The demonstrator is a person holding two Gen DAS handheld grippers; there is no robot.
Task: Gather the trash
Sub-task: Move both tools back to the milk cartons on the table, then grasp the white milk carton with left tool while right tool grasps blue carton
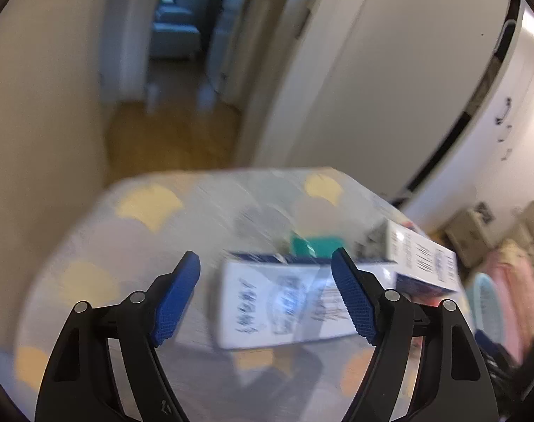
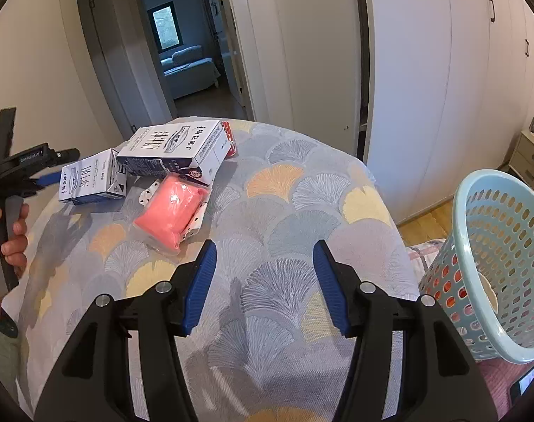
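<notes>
Right wrist: right tool wide open, empty, above bedspread.

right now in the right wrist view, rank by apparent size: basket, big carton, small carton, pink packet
1. basket, though it is nearest the camera
2. big carton
3. pink packet
4. small carton, close to the packet, so unsure

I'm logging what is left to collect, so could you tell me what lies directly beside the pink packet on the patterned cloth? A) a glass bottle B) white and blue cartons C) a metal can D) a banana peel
B: in the right wrist view the pink packet lies against the larger of two white and blue cartons, with no bottle, can or peel visible.
</notes>
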